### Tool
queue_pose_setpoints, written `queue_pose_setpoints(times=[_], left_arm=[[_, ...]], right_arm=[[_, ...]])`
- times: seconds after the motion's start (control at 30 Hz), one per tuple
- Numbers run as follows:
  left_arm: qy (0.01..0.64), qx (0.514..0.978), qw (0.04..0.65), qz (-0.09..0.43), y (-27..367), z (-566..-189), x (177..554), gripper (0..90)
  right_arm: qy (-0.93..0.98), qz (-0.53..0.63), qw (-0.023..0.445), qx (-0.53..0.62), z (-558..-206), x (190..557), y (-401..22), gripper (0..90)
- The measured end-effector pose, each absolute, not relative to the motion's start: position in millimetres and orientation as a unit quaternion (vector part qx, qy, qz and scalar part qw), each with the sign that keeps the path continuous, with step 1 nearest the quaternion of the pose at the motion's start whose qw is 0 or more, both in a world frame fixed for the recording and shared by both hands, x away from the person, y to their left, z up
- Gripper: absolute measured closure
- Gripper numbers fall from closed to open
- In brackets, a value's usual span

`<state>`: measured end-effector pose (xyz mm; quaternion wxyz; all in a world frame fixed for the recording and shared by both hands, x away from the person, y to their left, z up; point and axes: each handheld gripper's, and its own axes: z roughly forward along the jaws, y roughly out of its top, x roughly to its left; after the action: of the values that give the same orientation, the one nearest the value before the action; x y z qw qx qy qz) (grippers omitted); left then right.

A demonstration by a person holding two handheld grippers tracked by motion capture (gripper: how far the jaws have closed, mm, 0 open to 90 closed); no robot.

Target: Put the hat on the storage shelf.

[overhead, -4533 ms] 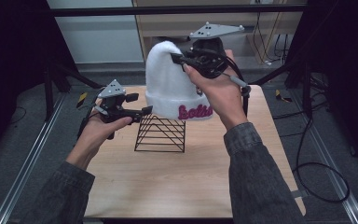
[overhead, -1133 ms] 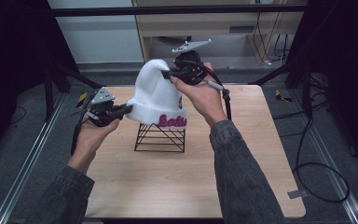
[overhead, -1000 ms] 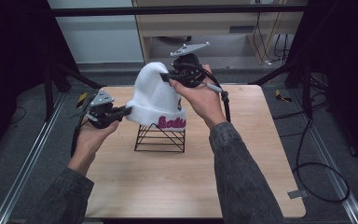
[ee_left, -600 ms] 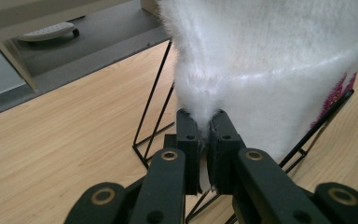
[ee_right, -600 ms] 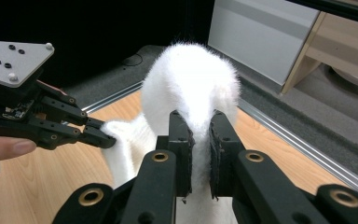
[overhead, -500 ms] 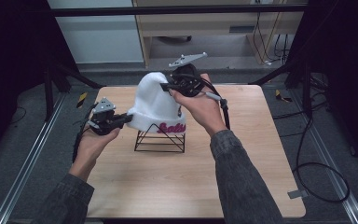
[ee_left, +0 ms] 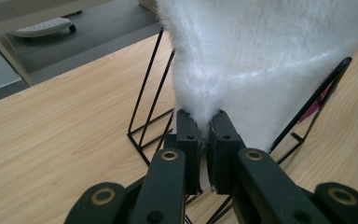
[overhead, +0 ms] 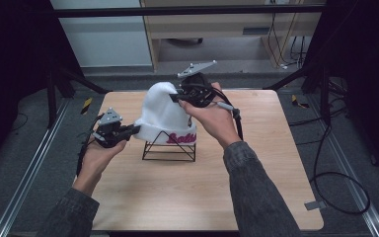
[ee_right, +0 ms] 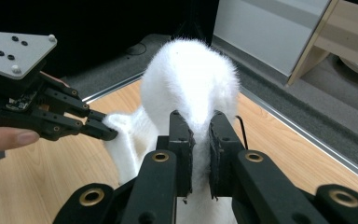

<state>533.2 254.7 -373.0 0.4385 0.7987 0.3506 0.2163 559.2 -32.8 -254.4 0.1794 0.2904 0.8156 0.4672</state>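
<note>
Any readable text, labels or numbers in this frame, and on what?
Pink script lettering on the cuff of the white hat: too blurred to read for sure, partly hidden by the wire stand.
No other text, labels or numbers are legible.

White hat (overhead: pixel 165 113); black wire stand (overhead: pixel 170 150)

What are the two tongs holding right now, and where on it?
Both hold the white beanie: the left tongs pinch its folded brim edge, the right tongs pinch the knit higher up, near the crown, above the wire stand.
</note>
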Motion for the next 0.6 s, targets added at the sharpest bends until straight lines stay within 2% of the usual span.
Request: queue_pose_setpoints(times=[0.6], left_arm=[[0.344,0.804,0.434,0.217,254.7,-384.2,529.6,84.5]], right_arm=[[0.829,0.449,0.172,0.285,-259.1,553.7,-31.7,82.3]])
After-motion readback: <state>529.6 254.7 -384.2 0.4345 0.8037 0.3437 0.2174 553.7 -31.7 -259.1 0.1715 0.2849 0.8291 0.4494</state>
